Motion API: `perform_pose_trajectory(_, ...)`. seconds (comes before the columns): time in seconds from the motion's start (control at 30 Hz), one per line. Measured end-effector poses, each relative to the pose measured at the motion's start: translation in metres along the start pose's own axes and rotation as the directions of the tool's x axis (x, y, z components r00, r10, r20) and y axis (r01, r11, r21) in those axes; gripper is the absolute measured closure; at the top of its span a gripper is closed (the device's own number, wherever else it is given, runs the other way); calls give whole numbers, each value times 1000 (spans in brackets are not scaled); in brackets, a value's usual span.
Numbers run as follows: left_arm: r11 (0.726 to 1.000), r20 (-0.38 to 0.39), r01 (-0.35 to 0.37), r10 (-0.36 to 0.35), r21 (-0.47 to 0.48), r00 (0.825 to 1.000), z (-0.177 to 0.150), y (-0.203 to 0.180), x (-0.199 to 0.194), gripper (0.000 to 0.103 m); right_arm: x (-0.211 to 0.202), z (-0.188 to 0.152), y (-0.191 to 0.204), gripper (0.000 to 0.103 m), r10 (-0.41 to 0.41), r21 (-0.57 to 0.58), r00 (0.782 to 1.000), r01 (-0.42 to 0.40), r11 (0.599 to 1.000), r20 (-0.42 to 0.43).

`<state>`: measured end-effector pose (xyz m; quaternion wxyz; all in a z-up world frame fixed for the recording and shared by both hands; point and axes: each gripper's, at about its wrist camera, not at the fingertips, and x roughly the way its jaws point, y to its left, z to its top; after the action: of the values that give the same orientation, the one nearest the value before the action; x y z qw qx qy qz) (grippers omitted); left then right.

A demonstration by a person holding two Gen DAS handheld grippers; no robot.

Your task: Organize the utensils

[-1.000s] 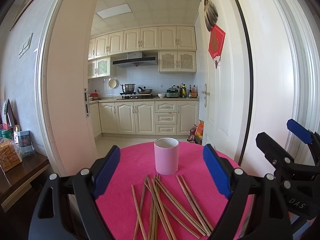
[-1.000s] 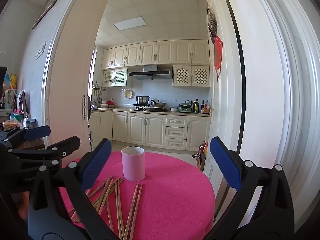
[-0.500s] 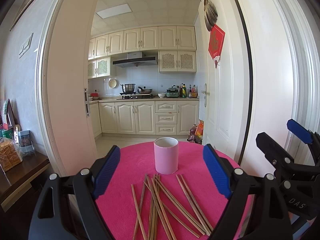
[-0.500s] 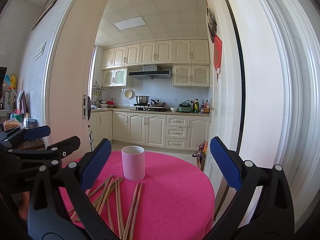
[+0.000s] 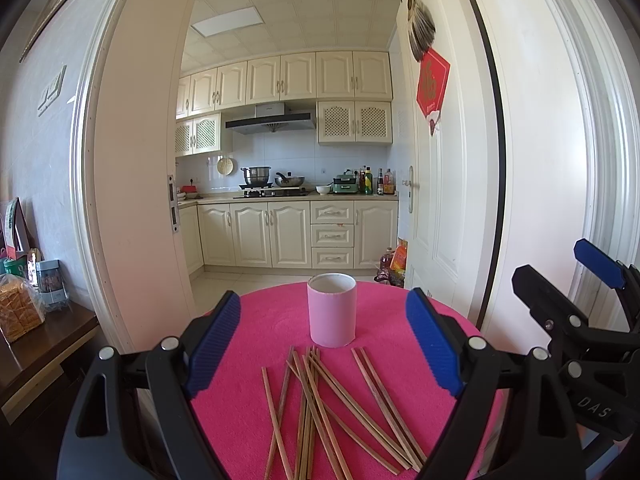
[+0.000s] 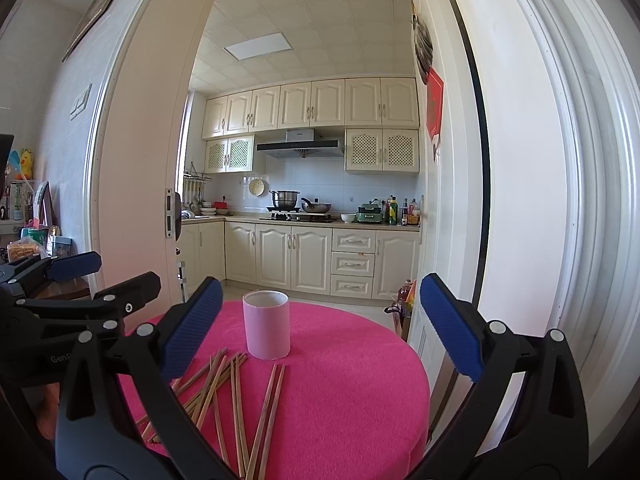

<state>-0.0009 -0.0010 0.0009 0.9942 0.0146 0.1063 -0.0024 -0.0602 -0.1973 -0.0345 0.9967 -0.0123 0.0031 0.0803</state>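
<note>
Near ends of the chopsticks (image 5: 320, 412) run off the bottom edge in both views; in the right wrist view some on the left are also covered by the right gripper's (image 6: 320, 328) left finger, so count is unclear. They lie loose and crossed on the pink bench (image 5: 256, 320), fanned just in front of the cup (image 5: 331, 310), tips near its base but whether touching is hard to tell. One pair sits a bit apart to the right of the main bunch. Cup is pink, upright, open top; inside not visible. Bench front and sides are cut off by gripper bodies.

Left gripper (image 5: 326, 340): jaws wide, blue pads apart w/ cup and sticks between them in view, holding nothing, above the bench. Right gripper: jaws wide too, empty, cup seen between pads. Each gripper shows at the edge of the other's view: right one at far right of the left wrist view, left one at far left of the right wrist view, both partly cropped.

Behind: open doorway into a kitchen w/ cream cabinets (image 5: 280, 236), pot (image 5: 258, 175) and pan on the stove, bottles on the counter, too small to read. White door (image 5: 440, 168) at right w/ a red hanging (image 5: 432, 82). Dark side shelf (image 5: 44, 340) at left w/ a bread bag (image 5: 18, 312) and tins, partly cropped.
</note>
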Motion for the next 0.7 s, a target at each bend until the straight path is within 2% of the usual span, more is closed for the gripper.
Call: perform_pose_trajectory(0.7, 1000, -3, -1, 1, 0, 1000, -5, -1, 2, 20, 3, -1, 1, 6, 0, 3, 1000, 0, 1000, -4)
